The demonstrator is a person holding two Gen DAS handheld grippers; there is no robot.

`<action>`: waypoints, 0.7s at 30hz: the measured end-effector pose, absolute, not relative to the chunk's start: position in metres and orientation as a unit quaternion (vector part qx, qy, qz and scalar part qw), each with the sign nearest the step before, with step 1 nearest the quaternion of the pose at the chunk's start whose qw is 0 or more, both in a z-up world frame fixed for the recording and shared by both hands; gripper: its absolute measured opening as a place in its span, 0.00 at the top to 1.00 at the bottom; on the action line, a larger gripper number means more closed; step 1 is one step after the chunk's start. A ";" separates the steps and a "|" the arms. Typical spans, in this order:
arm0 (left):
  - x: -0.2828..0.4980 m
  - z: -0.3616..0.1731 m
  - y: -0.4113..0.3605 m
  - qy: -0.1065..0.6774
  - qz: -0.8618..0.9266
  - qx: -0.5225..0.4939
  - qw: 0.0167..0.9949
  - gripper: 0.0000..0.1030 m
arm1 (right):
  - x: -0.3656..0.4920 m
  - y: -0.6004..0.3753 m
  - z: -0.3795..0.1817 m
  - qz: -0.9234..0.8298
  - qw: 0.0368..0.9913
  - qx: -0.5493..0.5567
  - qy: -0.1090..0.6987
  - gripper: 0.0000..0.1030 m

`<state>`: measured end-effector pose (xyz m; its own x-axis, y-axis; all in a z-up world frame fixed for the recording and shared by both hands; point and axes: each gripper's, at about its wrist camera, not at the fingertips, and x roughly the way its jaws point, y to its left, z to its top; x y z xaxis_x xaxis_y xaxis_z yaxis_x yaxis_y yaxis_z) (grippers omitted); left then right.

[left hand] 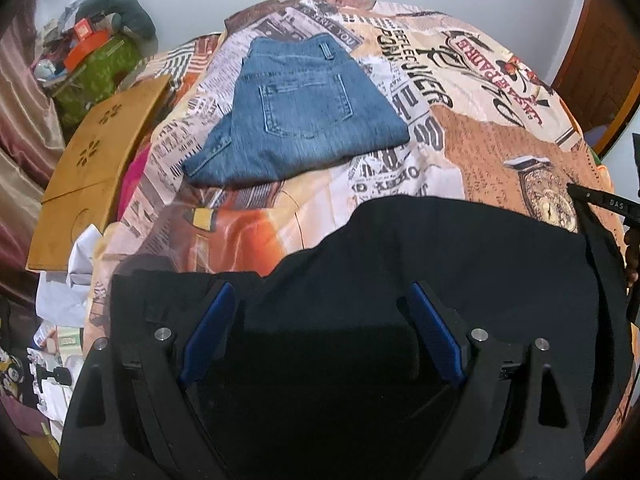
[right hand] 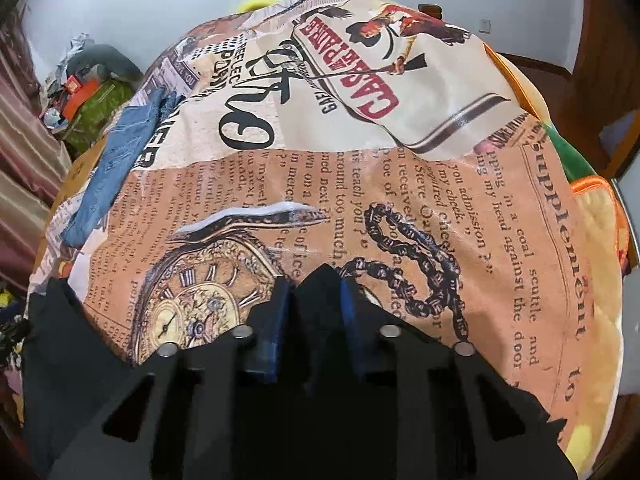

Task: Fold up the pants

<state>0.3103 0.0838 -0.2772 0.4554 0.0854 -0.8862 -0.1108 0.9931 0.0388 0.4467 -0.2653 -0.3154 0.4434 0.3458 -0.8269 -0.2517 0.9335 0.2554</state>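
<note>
Black pants point(left hand: 460, 264): spread on the printed bedspread point(left hand: 480, 152), lying under and ahead of both grippers. Left gripper point(left hand: 322, 300): jaws spread wide above the dark cloth, nothing pinched, tilted steeply down. Right gripper point(right hand: 316, 288): blue pads pinching a peak of the pants' edge, angled down. Folded jeans point(left hand: 296, 120): far left, well apart.

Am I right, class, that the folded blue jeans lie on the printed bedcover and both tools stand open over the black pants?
Not quite. The right tool is shut on a peak of the black pants, as the right wrist view shows. Only the left tool stands open over them. The folded blue jeans do lie on the printed bedcover.
</note>
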 end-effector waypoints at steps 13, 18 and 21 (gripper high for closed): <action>0.286 -0.268 0.062 0.530 0.038 -0.019 0.847 0.14 | 0.415 -0.293 -0.247 0.163 0.891 0.042 0.421 0.93; 0.272 -0.265 0.041 0.540 0.008 -0.019 0.841 0.14 | 0.384 -0.321 -0.199 0.156 0.914 0.044 0.373 0.93; 0.265 -0.268 0.023 0.551 -0.009 -0.006 0.834 0.14 | 0.365 -0.335 -0.175 0.149 0.926 0.037 0.345 0.93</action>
<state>0.2649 0.0229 -0.2681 0.3918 -0.0214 -0.9198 0.0075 0.9998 -0.0201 0.3645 -0.3350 -0.1748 0.7172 0.3021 -0.6279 -0.2515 0.9526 0.1711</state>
